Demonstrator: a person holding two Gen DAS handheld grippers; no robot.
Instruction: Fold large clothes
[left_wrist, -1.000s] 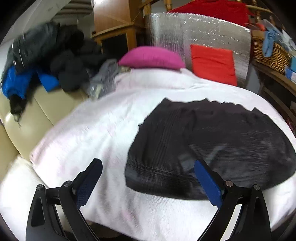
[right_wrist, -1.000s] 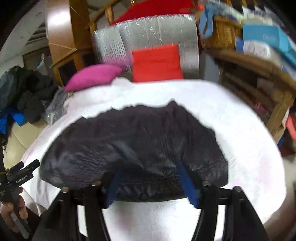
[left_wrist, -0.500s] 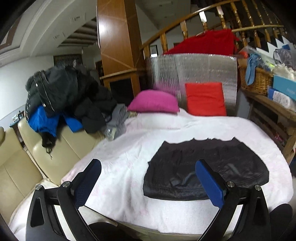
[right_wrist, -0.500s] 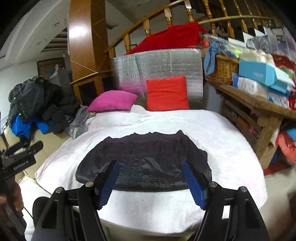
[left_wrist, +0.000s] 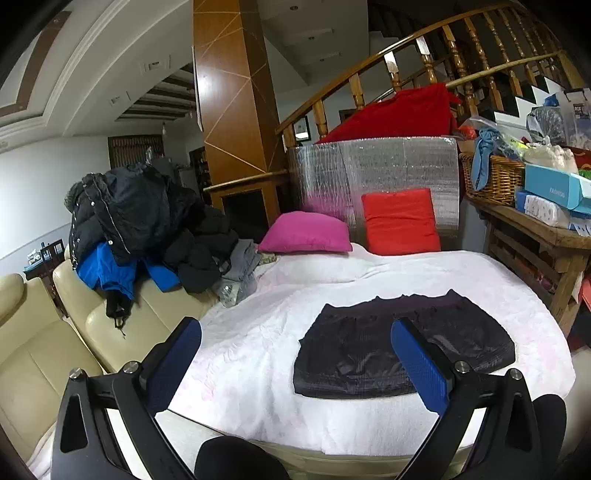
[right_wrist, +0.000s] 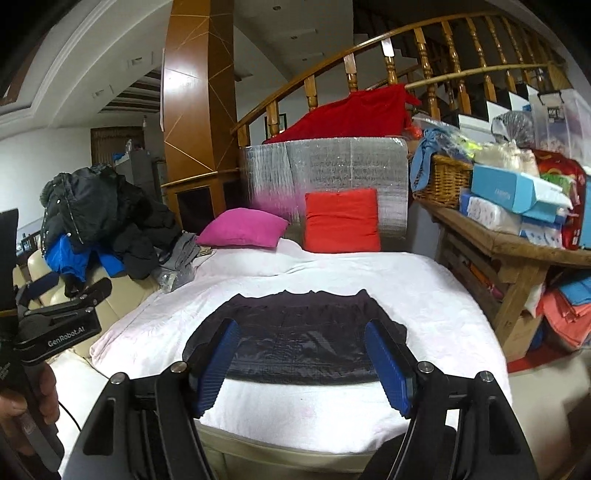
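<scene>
Black, slightly shiny folded garment (left_wrist: 399, 350) lies flat on the white fleecy blanket (left_wrist: 258, 332) covering the sofa seat, nearer the front edge and right of centre in the left wrist view. It forms a compact, roughly rectangular packet w/ edges fairly even; judged: folding of this piece is complete or nearly so.

Left gripper (left_wrist: 295, 360): blue-padded fingers spread wide, nothing between them, held back from the blanket edge and well apart from the garment. Right gripper (right_wrist: 301, 363): likewise spread, empty, held above the front edge w/ the garment framed between its fingers but not touched. Judged: both are clear of the cloth so the packet is not dragged out of shape.

Pile of dark jackets w/ a blue one underneath (left_wrist: 136, 229) sits on the cream leather sofa section (left_wrist: 48, 354) to the left; probably the stock awaiting folding, though that cannot be confirmed. Magenta cushion (left_wrist: 306, 234) and red square cushion (left_wrist: 400, 219) lean at the back against a silver foil-faced panel (left_wrist: 373, 173), out of the work area.

Risk noted: the fabric looks slick; any brush from a gripper could slide the layers apart.
</scene>
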